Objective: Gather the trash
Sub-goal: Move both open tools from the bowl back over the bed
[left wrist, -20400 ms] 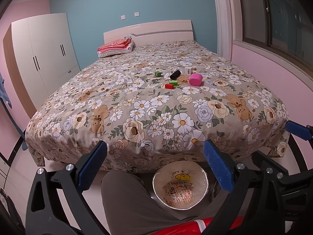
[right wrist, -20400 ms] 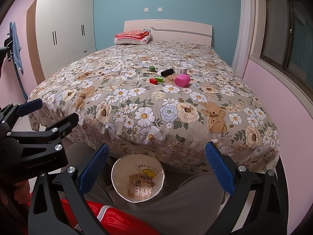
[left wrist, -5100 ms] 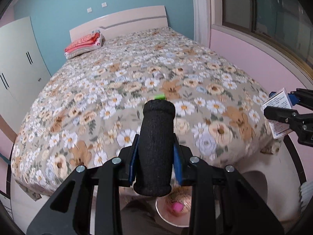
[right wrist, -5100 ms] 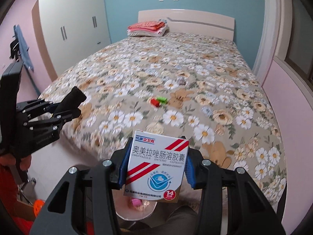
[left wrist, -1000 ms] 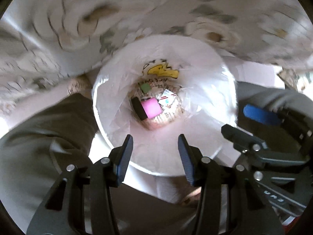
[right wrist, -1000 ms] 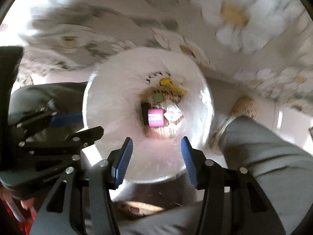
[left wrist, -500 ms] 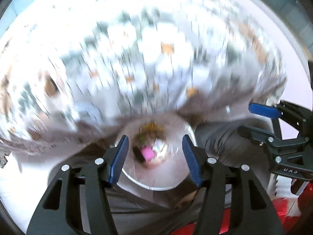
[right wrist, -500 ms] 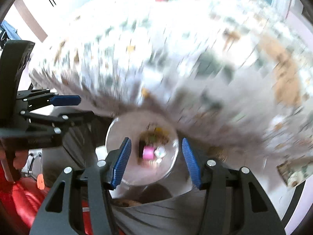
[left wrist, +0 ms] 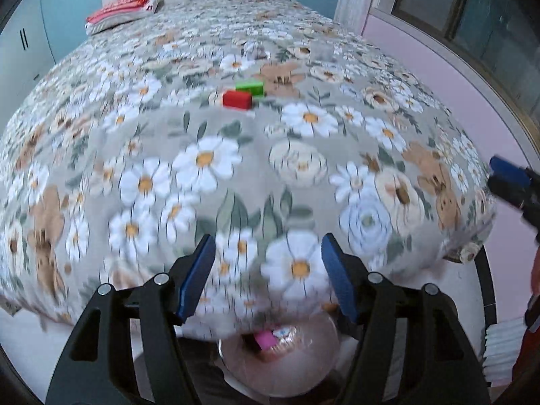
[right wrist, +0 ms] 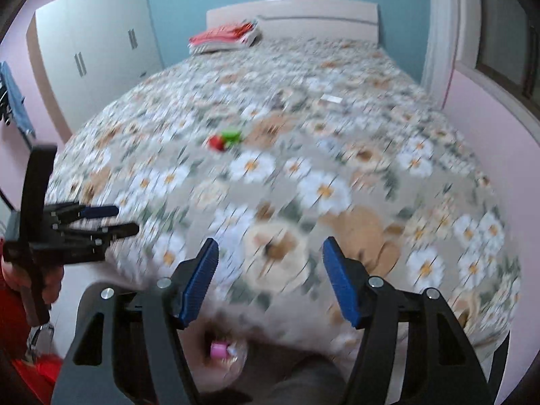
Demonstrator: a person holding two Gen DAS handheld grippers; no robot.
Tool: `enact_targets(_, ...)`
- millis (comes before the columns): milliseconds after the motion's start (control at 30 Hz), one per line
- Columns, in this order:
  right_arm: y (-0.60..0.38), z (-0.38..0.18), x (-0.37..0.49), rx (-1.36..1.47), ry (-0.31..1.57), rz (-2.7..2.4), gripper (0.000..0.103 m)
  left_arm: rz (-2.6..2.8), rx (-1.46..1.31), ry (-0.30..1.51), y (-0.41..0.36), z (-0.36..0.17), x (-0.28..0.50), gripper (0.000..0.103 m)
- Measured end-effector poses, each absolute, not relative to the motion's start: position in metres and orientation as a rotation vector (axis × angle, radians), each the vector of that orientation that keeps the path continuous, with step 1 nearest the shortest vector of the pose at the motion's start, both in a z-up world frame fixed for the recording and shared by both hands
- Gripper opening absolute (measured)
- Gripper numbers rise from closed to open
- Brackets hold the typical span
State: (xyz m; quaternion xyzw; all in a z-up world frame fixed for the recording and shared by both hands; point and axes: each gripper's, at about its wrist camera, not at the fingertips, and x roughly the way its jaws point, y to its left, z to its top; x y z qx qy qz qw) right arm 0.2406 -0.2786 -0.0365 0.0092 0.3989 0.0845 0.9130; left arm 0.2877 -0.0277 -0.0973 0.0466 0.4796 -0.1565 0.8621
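Observation:
A red block (left wrist: 237, 99) (right wrist: 217, 142) and a green block (left wrist: 250, 87) (right wrist: 231, 135) lie side by side in the middle of the flowered bed (left wrist: 209, 158). The lined bin (left wrist: 303, 364) (right wrist: 236, 368) stands on the floor at the bed's foot, with a pink item (left wrist: 265, 339) and other bits inside. My left gripper (left wrist: 268, 280) hangs over the bed's near edge, its jaws opening with nothing between them. My right gripper (right wrist: 270, 280) hangs beside it, its jaws also opening and empty. Each gripper shows in the other's view: the right gripper (left wrist: 516, 182), the left gripper (right wrist: 84, 222).
Folded red cloth on a pillow (left wrist: 125, 6) lies by the headboard. A small pale flat item (right wrist: 332, 98) rests farther up the bed. White wardrobes (right wrist: 98, 50) stand on the left, a pink wall with a window on the right. A grey trouser leg (right wrist: 303, 381) is beside the bin.
Both grippers rose from just above the bin's mouth and tilted up toward the bed. Their jaws stand wider than before. The bin has dropped to the bottom edge of both views.

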Motion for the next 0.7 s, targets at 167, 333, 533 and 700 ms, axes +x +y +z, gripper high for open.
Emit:
enact_targets(167, -0.294, -0.023, 0.276, 0.027, 0.779, 0.134, 0.075, -0.318, 0.129, 0.967, -0.037, -0.098, 0.323, 0.071)
enact_targets(333, -0.301, -0.024, 0.323, 0.042, 0.775, 0.098, 0.079, -0.296, 0.144, 0.979, -0.037, -0.110, 0.365, 0.071)
enact_targets(533, -0.303, -0.043, 0.394, 0.065, 0.807, 0.064, 0.080, -0.293, 0.128, 0.978, -0.030, -0.126, 0.420, 0.071)
enact_targets(700, -0.304, -0.066, 0.450, 0.088, 0.839, 0.030, 0.080, -0.322, 0.100, 0.986, -0.029, -0.139, 0.463, 0.071)
